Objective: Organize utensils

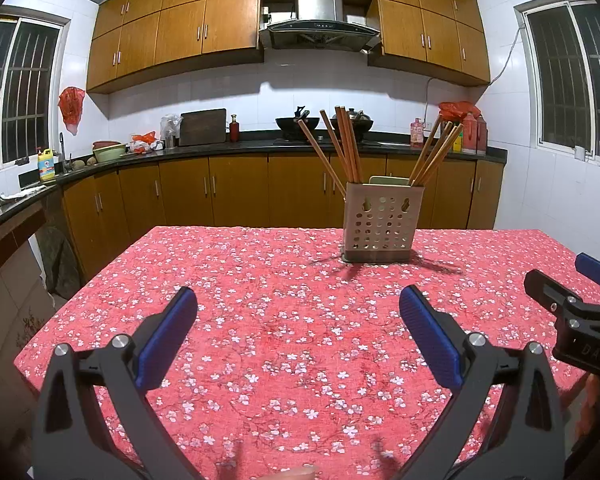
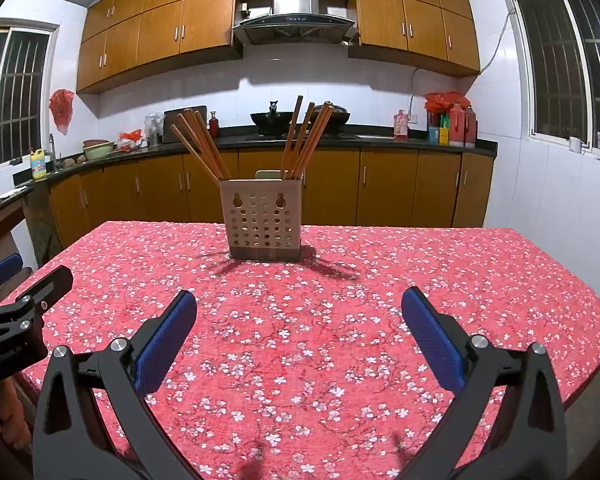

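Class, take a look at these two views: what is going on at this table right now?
A person holds two grippers over a table with a red floral cloth. The left gripper and right gripper are both open and hold nothing. Ahead stands a perforated utensil holder with wooden chopsticks standing in it in two bunches, leaning left and right. No loose utensils lie on the cloth, so the sorting looks done or not yet begun.

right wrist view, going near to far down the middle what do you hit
right gripper → floral tablecloth → perforated utensil holder with chopsticks → lower cabinets → black countertop → range hood
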Available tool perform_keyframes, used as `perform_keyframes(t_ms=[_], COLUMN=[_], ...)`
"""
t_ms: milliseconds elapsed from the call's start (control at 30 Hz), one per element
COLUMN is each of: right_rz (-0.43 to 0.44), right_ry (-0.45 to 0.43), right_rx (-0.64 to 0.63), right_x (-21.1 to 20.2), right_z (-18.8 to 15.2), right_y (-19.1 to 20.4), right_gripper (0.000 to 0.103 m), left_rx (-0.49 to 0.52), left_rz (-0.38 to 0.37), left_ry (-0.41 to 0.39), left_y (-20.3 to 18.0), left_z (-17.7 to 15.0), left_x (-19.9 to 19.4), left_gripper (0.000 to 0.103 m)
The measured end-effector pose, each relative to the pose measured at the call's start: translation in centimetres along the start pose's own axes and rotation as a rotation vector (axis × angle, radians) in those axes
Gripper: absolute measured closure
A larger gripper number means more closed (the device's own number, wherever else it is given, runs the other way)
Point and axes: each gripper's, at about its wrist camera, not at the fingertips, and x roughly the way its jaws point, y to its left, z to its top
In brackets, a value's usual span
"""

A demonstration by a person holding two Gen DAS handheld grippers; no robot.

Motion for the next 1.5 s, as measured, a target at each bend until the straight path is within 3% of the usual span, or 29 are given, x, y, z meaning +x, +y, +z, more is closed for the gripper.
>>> perform_keyframes(t_ms=[1500], right_rz=[0.012], right_ry=[0.019], right_rx=[0.007], right_x=[0.39], right_z=[-0.95], right_y=[-0.24], right_gripper=[0.002], left_rx=[-0.004], left_rz=[0.002], left_ry=[0.010], left_y=[-0.29], left_z=[-0.69], left_x=[0.26], left_gripper=[0.004])
